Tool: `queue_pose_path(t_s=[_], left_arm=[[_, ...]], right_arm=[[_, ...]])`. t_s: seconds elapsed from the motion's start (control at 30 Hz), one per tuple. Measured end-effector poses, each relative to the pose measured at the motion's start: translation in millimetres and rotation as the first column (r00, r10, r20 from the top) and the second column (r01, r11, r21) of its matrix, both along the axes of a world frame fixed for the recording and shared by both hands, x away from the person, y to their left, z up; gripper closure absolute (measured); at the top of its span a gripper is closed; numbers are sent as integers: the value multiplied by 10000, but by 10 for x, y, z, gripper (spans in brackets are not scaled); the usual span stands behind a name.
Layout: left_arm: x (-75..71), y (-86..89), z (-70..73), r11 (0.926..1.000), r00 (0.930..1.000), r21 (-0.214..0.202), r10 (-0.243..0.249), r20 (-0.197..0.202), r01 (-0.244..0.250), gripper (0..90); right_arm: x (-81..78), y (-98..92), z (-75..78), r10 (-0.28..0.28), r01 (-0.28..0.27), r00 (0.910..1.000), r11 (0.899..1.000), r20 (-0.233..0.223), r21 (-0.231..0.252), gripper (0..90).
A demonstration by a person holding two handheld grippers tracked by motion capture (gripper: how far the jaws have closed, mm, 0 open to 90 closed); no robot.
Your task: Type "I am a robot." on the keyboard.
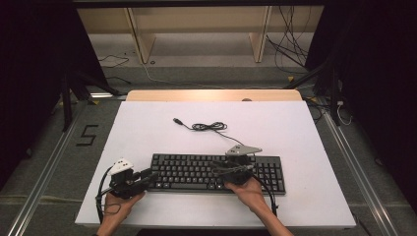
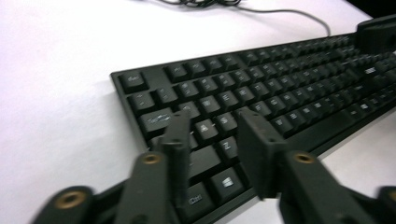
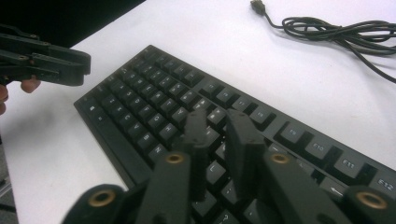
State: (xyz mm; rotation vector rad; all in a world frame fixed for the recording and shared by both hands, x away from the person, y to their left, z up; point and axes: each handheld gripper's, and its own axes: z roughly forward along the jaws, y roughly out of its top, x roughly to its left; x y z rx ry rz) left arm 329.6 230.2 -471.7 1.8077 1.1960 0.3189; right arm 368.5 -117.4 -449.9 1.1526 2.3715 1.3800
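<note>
Forearms and hands come in at the near edge of the white worktop (image 1: 147, 123), and everything else is best placed against the black keyboard (image 1: 216, 172) lying flat just beyond them, its long side facing the person.

At the keyboard's left end, the left tongs (image 1: 147, 178) sit low over the near corner. In the left gripper view these tongs (image 2: 217, 140) stand parted, one jaw over the shift and caps-lock column, the other nearer the Z and X keys, with nothing between them.

Toward the keyboard's right half, the right tongs (image 1: 221, 169) lean in over the keys. From the right gripper view, the right tongs (image 3: 219, 135) show a narrow gap between the jaws, holding nothing; I cannot tell whether the tips touch the keycaps.

Behind the keyboard, its cable (image 1: 209, 127) lies loosely coiled on the worktop, ending in a free plug (image 1: 177, 120) further left.

My judgement is that the keyboard is a stiff, fairly light plastic slab that would slide easily on this smooth surface. The keycaps are springy and could pop off, so they make poor places to pinch. The solid frame at each short end, or the near edge, looks the safer hold, one pair of tongs per end to keep it level. The trailing cable is limp and may drag.
</note>
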Motion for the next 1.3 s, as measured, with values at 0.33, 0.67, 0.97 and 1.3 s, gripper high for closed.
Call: queue_pose_path(t_s=[0.33, 0.67, 0.97, 1.3], left_arm=[[33, -9, -46, 9982, 9994, 584, -93, -345, 113, 886], [64, -32, -82, 9970, 9981, 747, -170, -596, 214, 888], [86, -28, -99, 9965, 9970, 810, -155, -756, 217, 889], [95, -29, -107, 9961, 9960, 843, -174, -877, 248, 889]], right_arm=[[103, 148, -83, 28, -43, 9995, 9989, -325, -461, 900], [175, 327, -160, 56, -93, 9992, 9958, -405, -911, 900], [225, 396, -218, 22, -89, 9984, 9926, -557, -1212, 900], [249, 437, -245, 41, -125, 9980, 9910, -632, -1331, 900]])
